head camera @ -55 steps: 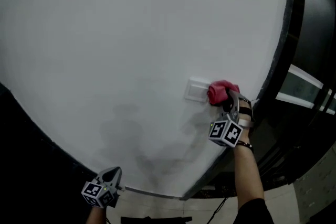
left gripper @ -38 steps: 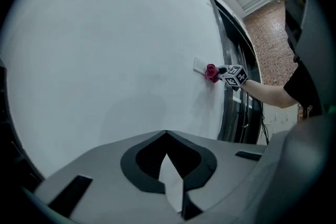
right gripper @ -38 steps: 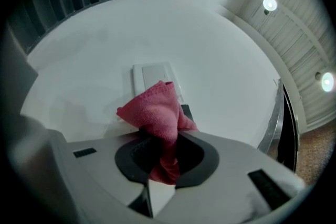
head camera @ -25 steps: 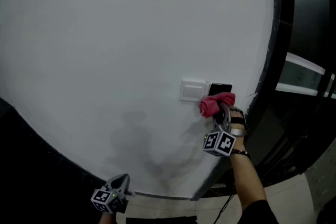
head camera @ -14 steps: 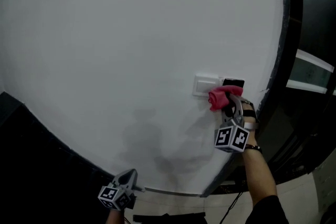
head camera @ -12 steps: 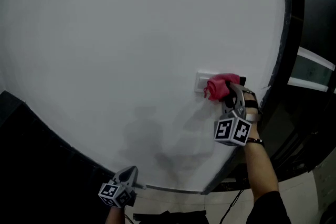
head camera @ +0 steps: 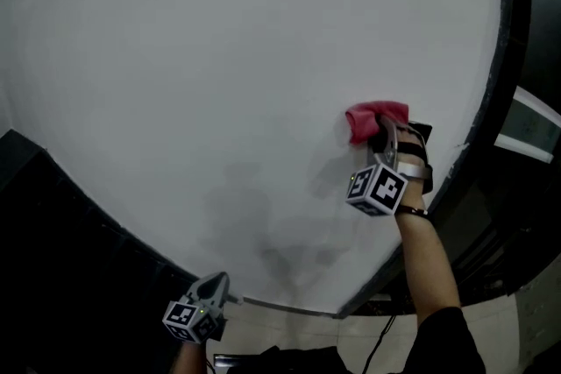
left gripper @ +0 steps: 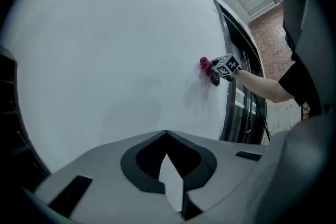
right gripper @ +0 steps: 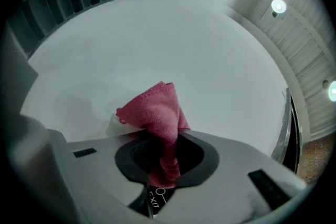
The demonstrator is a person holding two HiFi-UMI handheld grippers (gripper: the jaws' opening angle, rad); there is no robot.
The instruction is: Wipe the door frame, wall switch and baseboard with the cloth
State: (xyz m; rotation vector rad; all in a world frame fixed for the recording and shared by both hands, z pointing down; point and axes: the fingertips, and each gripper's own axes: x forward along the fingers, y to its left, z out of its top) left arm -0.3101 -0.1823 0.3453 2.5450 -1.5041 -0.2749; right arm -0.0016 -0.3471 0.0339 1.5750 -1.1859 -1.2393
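White wall (head camera: 219, 57) fills most of every view we have. Nearest to us in the head view, the left gripper (head camera: 217, 283) hangs low by the wall's lower edge, well apart from the work. Its own view shows its jaws together at the tip with nothing between them, only bare wall seen through the dark hollow behind the tip.

Farther up, the right gripper (head camera: 383, 134) points at the wall. Its own view shows the jaws clamped on the pink cloth (right gripper: 156, 113). A narrow tail runs down through the jaws, and a bunched peak stands beyond the tips. In the head view the cloth (head camera: 375, 119) is a wad just ahead of those tips, against the wall, with a corner of a black plate (head camera: 421, 134) peeking out on the gripper's right.

Only the right gripper view shows a pale edge just left of the cloth, perhaps the wall switch (right gripper: 113, 119), though it is too small for us to be sure. It also shows print reading "EXIT" low between the jaws. The left gripper view alone gives the side-on look, with the person's forearm (left gripper: 262, 85) stretched toward the wall.

Beyond the right gripper, on its right, runs the dark door frame (head camera: 495, 92). Farther off is a brick wall (left gripper: 272, 50) that the head view doesn't show.
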